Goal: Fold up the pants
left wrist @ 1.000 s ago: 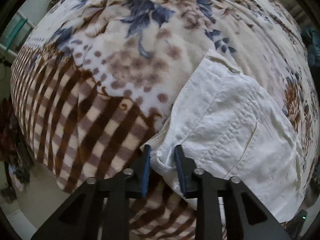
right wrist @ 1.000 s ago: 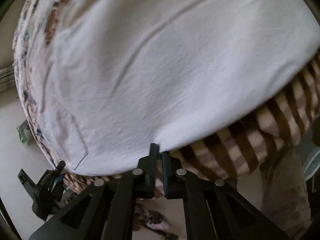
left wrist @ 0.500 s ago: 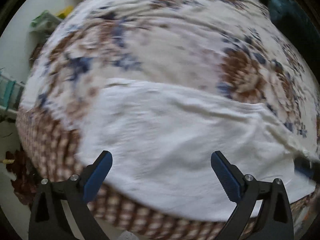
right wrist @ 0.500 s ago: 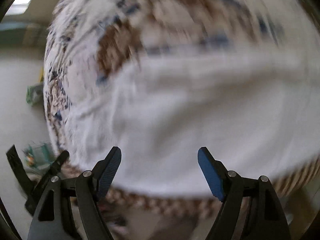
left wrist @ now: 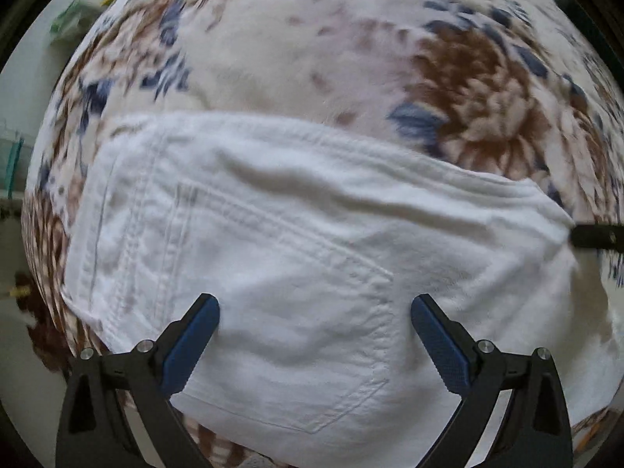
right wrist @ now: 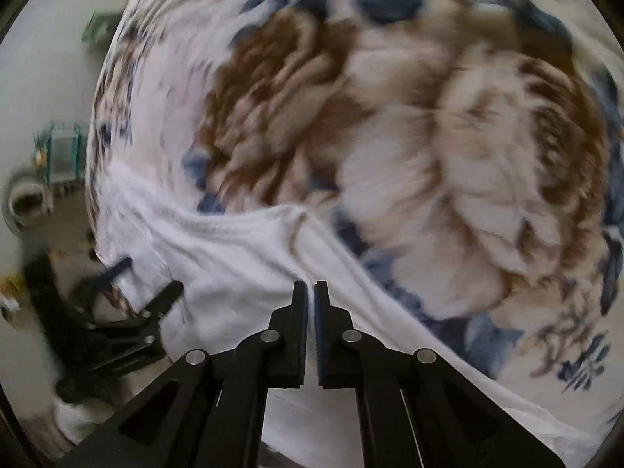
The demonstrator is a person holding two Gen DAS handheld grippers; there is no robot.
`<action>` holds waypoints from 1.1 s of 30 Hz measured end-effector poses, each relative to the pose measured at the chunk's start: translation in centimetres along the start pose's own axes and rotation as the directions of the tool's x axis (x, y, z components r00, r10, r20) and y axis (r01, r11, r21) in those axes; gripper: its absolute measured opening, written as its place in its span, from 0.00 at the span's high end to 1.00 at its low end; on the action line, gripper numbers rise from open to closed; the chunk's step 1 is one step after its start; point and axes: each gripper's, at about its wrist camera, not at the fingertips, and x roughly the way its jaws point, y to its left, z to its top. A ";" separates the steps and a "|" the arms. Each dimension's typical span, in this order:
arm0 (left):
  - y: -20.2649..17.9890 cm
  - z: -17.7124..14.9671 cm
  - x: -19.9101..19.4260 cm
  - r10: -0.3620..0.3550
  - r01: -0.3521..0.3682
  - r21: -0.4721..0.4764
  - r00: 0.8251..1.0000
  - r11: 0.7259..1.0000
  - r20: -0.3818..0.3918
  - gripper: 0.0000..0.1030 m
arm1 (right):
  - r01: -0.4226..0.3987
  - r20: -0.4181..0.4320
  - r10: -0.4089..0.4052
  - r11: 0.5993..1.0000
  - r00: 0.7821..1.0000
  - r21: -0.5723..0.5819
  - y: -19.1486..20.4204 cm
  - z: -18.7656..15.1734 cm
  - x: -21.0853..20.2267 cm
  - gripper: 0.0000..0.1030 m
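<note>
left gripper: jaws wide apart, nothing between, pointing down over the pocket
right gripper: jaws closed together; whether cloth is pinched, cannot tell
pants: white, folded, flat under both grippers, long axis across the left view
blanket: floral, beneath and beyond pants

White pants lie folded flat, back pocket facing up.

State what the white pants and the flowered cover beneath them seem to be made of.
White pants: likely cotton twill or denim, matte; stitched seams and a patch pocket show. Flowered cover: probably plush fleece, soft and matte; the printed pattern looks fuzzy, though blur leaves this uncertain.
</note>
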 end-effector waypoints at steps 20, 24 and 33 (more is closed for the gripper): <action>-2.8 0.9 0.7 0.062 -0.062 -0.028 0.998 0.998 -0.020 0.02 | -0.125 -0.058 0.129 0.989 0.990 0.077 -4.4 4.3 1.0 0.91; -4.0 1.8 -0.2 0.042 -0.042 -0.029 0.999 0.999 -0.009 0.02 | -0.161 -0.047 0.161 0.987 0.986 0.020 -4.4 2.5 -1.8 0.60; -9.6 5.7 -0.2 0.046 -0.047 0.078 0.999 0.996 0.020 0.02 | 0.006 -0.108 -0.020 0.992 0.994 -0.125 -4.7 -2.3 1.1 0.92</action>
